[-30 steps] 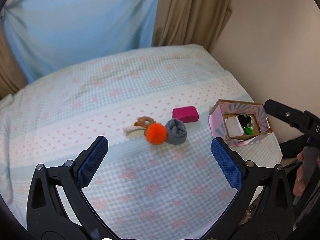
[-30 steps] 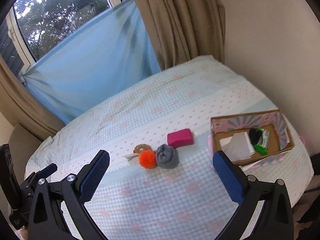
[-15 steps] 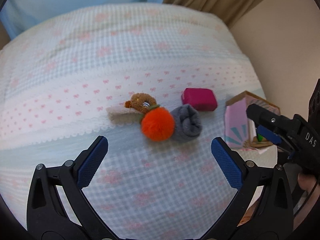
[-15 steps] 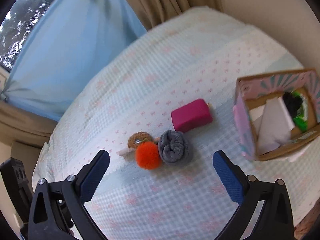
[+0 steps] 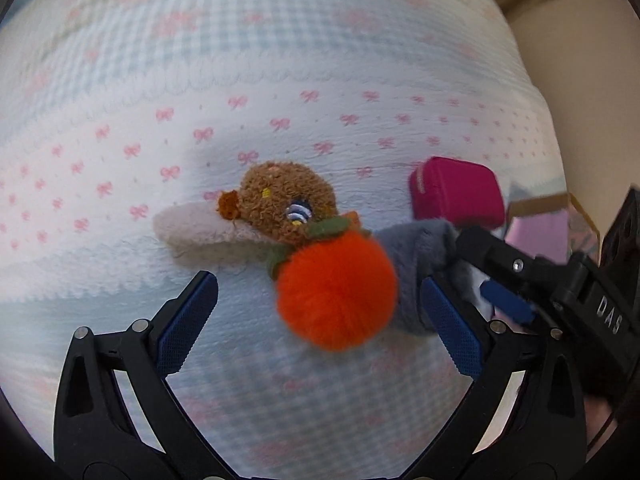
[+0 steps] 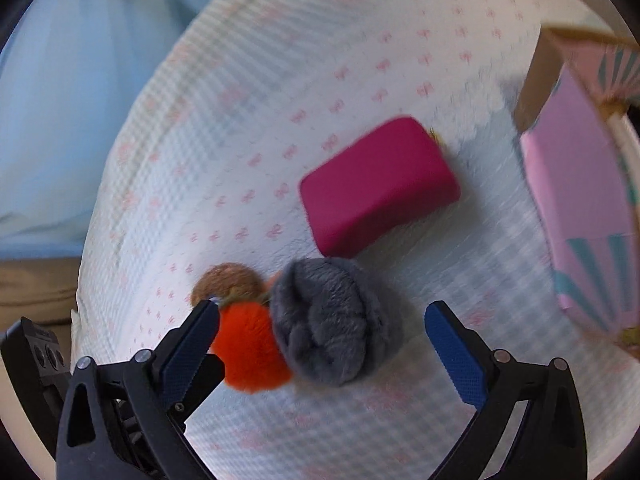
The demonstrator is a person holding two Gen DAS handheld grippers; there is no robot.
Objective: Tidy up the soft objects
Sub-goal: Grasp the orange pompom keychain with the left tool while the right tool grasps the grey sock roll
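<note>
Bed (image 5: 320, 60): bow-print cover, carries everything.
Box (image 6: 580, 200): pink, at bed's right edge.
Left gripper (image 5: 316, 316): spread wide around orange pompom (image 5: 338, 288).
Right gripper (image 6: 320, 340): spread wide around grey roll (image 6: 332, 320); housing reads "DAS".
Magenta pouch (image 6: 380, 184): between roll and box.

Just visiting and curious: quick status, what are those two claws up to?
Left gripper open around orange pom-pom. Right gripper open around grey plush roll. Nothing gripped. Pink box nearby.
</note>
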